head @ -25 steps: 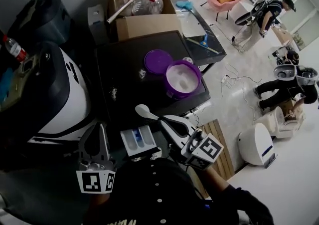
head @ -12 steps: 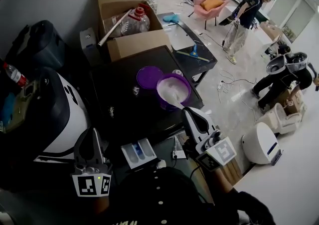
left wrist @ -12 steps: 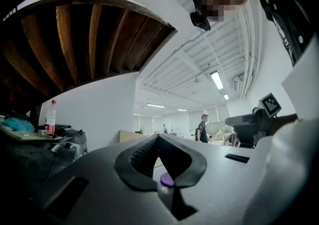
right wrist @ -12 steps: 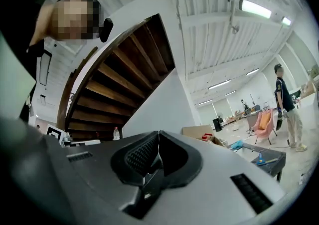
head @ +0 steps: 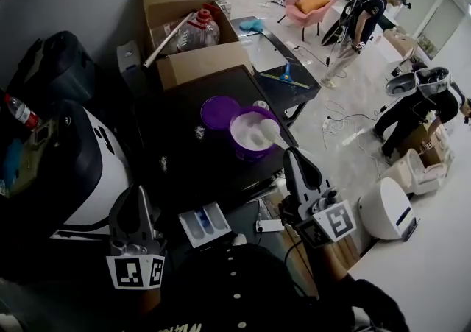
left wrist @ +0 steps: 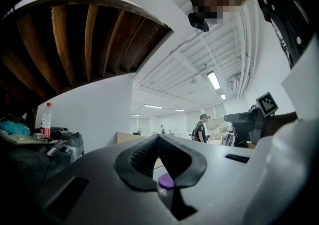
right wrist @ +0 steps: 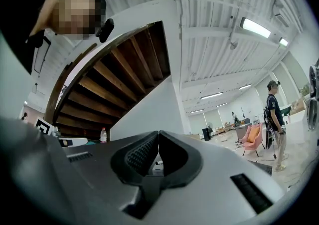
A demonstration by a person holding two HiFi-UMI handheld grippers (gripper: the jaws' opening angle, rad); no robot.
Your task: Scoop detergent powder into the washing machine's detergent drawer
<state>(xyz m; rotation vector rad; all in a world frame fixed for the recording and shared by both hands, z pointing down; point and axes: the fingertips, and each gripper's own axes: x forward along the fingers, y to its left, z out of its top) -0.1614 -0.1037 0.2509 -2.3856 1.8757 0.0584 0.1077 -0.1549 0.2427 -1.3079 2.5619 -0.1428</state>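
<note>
**Okay, scoop's at the powder tub, drawer sits down low**

So the right gripper (head: 294,156) sits right of centre in the head view, jaws clamped tight on the handle of a white scoop (head: 268,131). The scoop's bowl is right at the near rim of the purple tub (head: 246,148), which has white powder inside. Can't tell if the bowl is touching the powder or just above it. In the right gripper view the two pads (right wrist: 142,155) meet at the tip with basically no gap, and the handle itself is hard to pick out there.

The tub stands on a black table (head: 184,154) in the middle of the frame, with its purple lid (head: 217,112) lying flat just beside it on the upper left.

The detergent drawer (head: 204,224) is in the lower centre, between the two grippers and well apart from the tub. It's white with blue bits in the compartments; can't make out whether any powder is in there. The washing machine (head: 96,150) fills the left side, white with a dark front.

The left gripper (head: 135,196) is at the lower left next to the drawer, jaws closed together on nothing. The left gripper view shows its tips meeting, with a bit of purple visible beyond them.

A cardboard box (head: 195,62) sits at the table's far end, top centre.
</note>
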